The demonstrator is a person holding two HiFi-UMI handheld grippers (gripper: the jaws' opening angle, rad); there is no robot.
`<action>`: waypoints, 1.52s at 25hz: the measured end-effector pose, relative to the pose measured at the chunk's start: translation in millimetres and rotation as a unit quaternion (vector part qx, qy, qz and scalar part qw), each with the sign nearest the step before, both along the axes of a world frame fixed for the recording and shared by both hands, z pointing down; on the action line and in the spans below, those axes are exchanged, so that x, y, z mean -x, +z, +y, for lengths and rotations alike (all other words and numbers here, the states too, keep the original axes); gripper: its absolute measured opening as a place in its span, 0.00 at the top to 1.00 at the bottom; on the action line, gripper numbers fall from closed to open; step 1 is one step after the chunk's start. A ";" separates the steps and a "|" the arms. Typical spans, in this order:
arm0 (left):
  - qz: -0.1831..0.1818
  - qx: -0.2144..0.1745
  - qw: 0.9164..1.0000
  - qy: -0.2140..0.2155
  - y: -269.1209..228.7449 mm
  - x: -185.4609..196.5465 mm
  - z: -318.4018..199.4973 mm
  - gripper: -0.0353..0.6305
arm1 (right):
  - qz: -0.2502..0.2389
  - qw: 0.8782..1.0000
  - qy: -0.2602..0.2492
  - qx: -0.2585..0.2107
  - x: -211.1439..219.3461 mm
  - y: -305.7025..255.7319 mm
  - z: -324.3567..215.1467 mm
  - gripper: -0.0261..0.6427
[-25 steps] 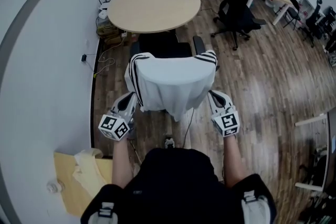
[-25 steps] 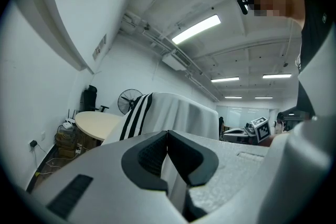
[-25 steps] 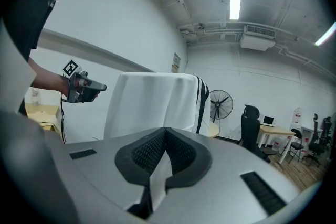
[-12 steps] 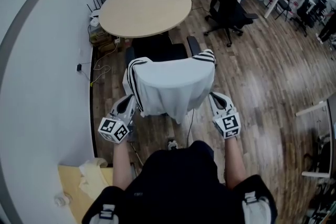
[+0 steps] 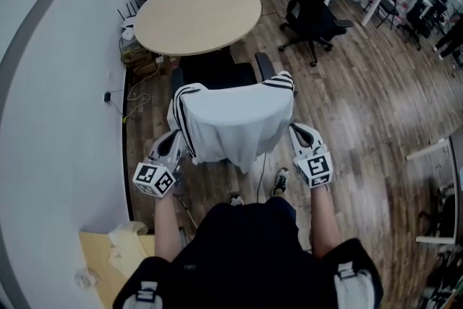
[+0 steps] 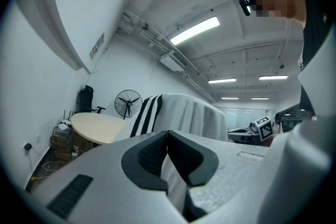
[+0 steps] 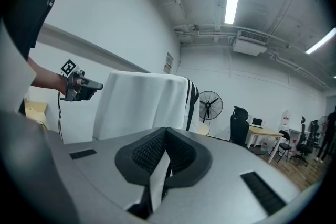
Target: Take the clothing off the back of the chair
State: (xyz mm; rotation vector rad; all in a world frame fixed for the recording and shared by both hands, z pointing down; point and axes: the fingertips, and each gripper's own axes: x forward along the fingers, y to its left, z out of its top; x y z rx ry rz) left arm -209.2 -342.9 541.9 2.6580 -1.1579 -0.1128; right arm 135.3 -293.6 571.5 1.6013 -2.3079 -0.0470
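- Clothing [image 5: 235, 119]: white garment with black stripes at the shoulders, draped over the chair [image 5: 217, 72] back. It covers the top and hangs down the rear face, and it is not yet lifted clear.
- Chair seat points at the round worktop [image 5: 197, 14], so the draped back faces the person. That is the likely reason for standing behind the chair.
- Left claw [image 6: 167, 136]: at the chair back's left edge, low on the garment. Pads are pressed together, with a strip of white cloth running between them. It reads as a pinch on the clothing's side hem.
- Right claw [image 7: 166, 134]: mirrored at the chair back's right edge, also closed, with a white strip caught between its pads.
- Both grips sit low and wide, one per side. This probably keeps the cloth spread so it rises evenly over the chair top rather than bunching.
- Judged step: hold secured, lift upward next. The draped top could snag on the chair back's upper corners.
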 end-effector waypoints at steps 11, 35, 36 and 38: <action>0.001 -0.009 1.000 -0.030 -8.4 -4.2 -16.8 0.94 | 0.005 1.000 0.014 -0.019 -30.5 -13.0 -29.9 0.97; -0.060 -0.014 0.994 -0.086 -3.1 -9.7 -53.2 0.68 | -0.052 0.995 -0.073 -0.035 -27.3 -26.3 -93.6 0.66; -0.060 -0.012 0.994 -0.086 -2.7 -9.7 -54.8 0.68 | -0.054 0.995 -0.080 -0.033 -25.8 -25.8 -96.0 0.64; -0.060 -0.010 0.994 -0.086 -2.2 -10.5 -58.3 0.67 | -0.060 0.993 -0.094 -0.038 -22.0 -30.4 -102.2 0.63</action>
